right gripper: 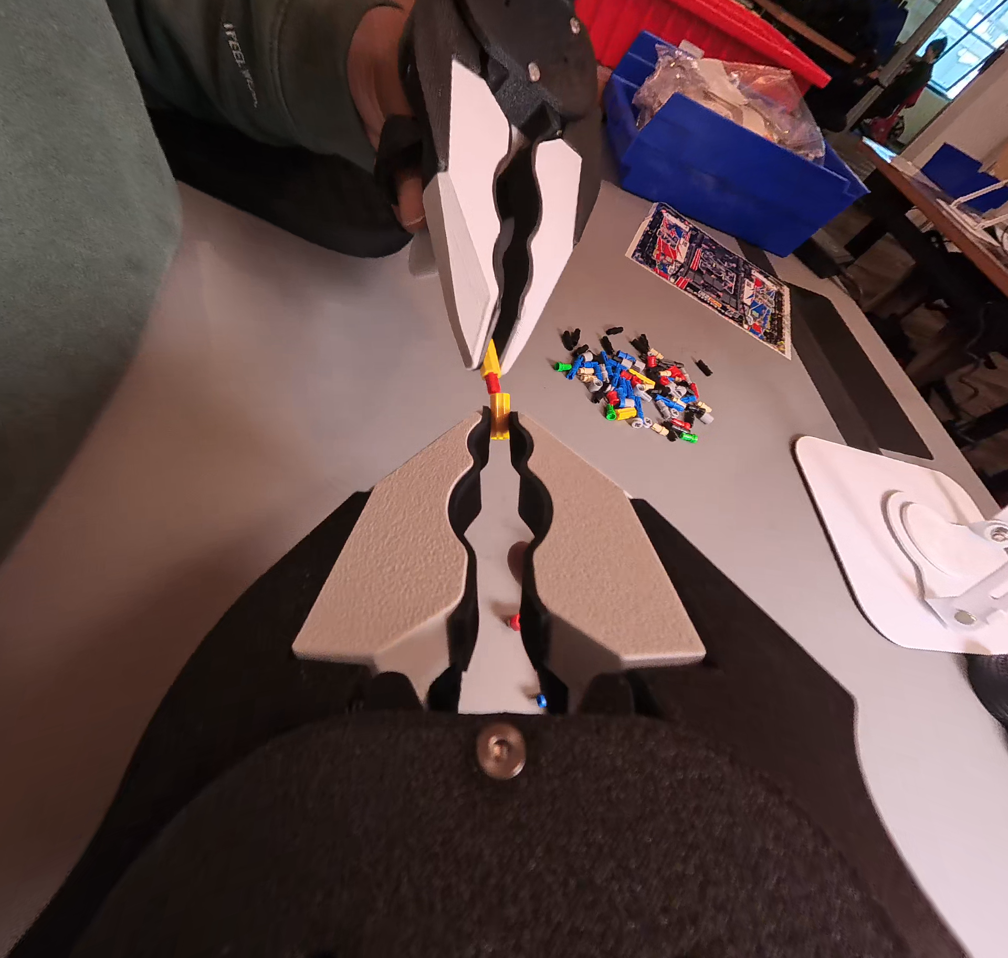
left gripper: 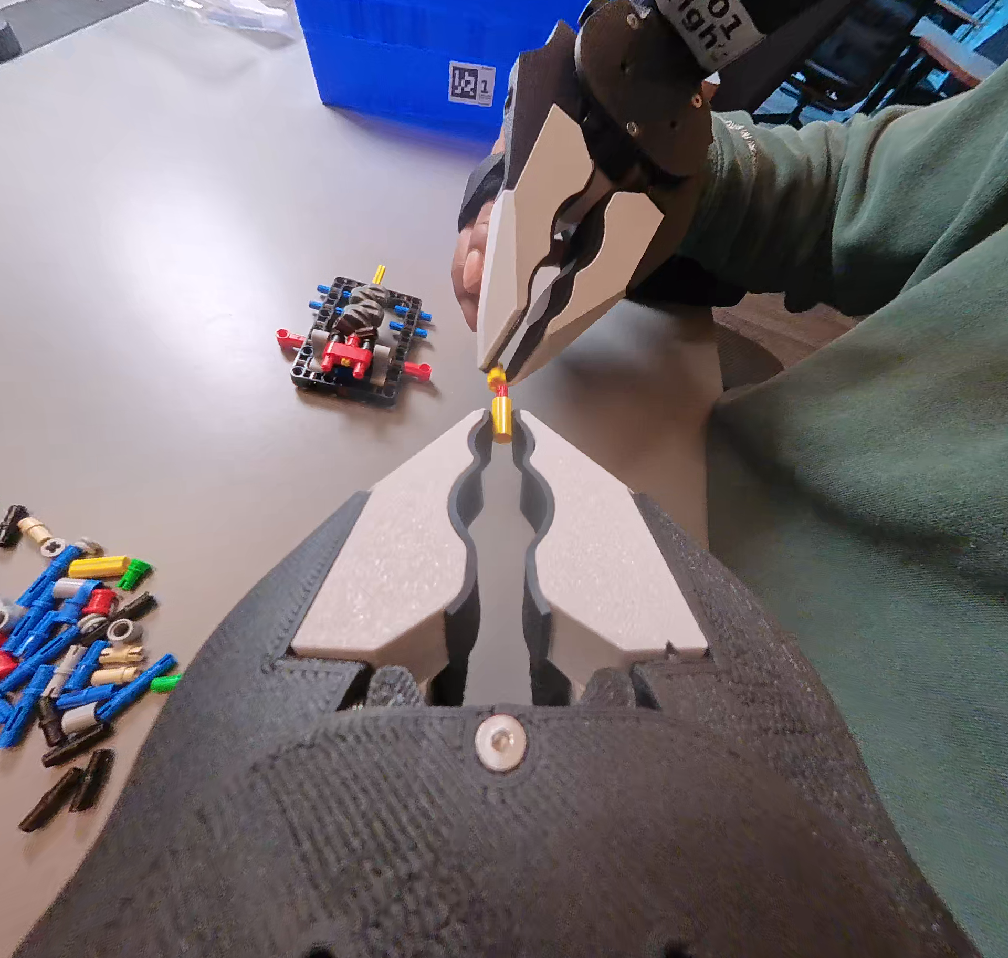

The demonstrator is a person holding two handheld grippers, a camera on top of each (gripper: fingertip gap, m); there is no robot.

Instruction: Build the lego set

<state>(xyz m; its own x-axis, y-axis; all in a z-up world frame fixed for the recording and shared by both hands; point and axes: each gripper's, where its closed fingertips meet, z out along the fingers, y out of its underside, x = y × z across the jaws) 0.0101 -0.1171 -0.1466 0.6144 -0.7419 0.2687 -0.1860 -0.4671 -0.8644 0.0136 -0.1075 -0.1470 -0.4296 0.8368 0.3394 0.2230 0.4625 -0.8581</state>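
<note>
Fingertips of my left gripper (left gripper: pixel 502 423) pinch a smooth yellow sleeve (left gripper: pixel 501 419), its long axis in line with the fingers. A ribbed red axle (left gripper: pixel 501 389) joins it to a yellow connector (left gripper: pixel 496 374) clamped in my right gripper (left gripper: pixel 499 372), above the grey table (left gripper: pixel 163 195). Near the left edge lies a heap of loose plastic pins (left gripper: pixel 71 642). Farther off sits the black lattice frame (left gripper: pixel 357 334) with dark spiral gears; beyond it, a blue bin (left gripper: pixel 414 31).
</note>
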